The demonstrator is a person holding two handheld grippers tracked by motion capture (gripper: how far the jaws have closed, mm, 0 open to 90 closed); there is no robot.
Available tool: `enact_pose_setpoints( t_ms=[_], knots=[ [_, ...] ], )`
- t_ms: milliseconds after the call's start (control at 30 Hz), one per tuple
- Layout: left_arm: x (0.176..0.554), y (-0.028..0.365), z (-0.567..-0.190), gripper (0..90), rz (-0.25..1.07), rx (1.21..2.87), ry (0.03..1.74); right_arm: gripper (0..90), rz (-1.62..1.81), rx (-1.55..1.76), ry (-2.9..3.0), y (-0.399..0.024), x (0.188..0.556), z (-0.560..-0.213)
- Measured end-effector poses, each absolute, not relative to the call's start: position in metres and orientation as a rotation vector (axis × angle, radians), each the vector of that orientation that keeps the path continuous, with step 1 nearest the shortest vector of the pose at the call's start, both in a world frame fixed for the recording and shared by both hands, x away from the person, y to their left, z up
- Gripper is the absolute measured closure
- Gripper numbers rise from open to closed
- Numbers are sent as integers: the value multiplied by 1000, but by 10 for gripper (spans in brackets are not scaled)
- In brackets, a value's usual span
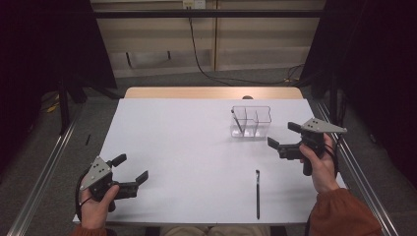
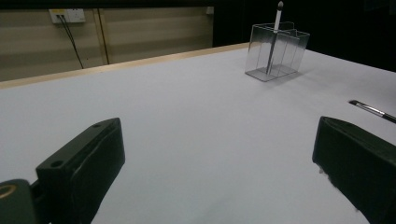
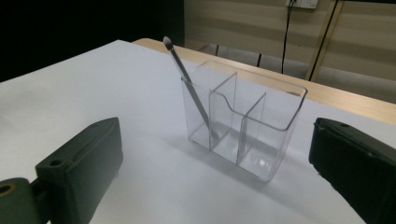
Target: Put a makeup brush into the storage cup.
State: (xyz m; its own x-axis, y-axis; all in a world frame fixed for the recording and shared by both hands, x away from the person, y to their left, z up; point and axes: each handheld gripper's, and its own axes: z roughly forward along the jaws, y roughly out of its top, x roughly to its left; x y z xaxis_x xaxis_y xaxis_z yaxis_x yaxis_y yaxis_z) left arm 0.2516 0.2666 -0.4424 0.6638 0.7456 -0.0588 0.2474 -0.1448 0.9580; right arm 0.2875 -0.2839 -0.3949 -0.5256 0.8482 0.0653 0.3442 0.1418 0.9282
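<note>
Right gripper (image 1: 284,136) up at the right edge of the tabletop (image 1: 196,147), jaws spread wide and holding nothing, pointed toward the clear organizer (image 1: 251,121) just beside it. From the right gripper view that organizer (image 3: 243,126) sits squarely between the two black jaws, a see-through box split into compartments by thin walls. One brush (image 3: 189,86) is standing in the compartment at the left end in that view, leaning, its tip poking up above the rim. The same standing brush (image 1: 236,122) shows in the high view as a thin dark line in the box's left section.

Over to the left gripper (image 1: 132,170), low at the near left corner of the tabletop, jaws also parted with nothing in them, well apart from everything else. Its own camera looks across the white surface to the organizer (image 2: 276,57) far off, with the upright brush (image 2: 274,39) rising out of it.

And the loose brush (image 1: 257,193) lies flat on the tabletop near the front edge, pointing roughly away from the person, nearer the right hand (image 1: 319,164) than the left. In the left gripper view a sliver of that brush (image 2: 373,110) shows at the right edge; which end is the bristle end is hard to make out there.
</note>
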Motion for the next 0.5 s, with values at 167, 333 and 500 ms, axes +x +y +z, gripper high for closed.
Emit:
enact_pose_setpoints(
  t_ms=[167, 333, 500],
  knots=[
    [252, 266, -443, 25, 525, 1709, 811, 25, 1376, 1157, 1936, -289, 278, -403],
    [251, 267, -442, 24, 530, 1698, 817, 29, 1383, 1166, 1909, -291, 266, -405],
    [250, 269, -443, 25, 531, 1695, 822, 32, 1373, 1150, 1895, -291, 253, -407]
  ],
)
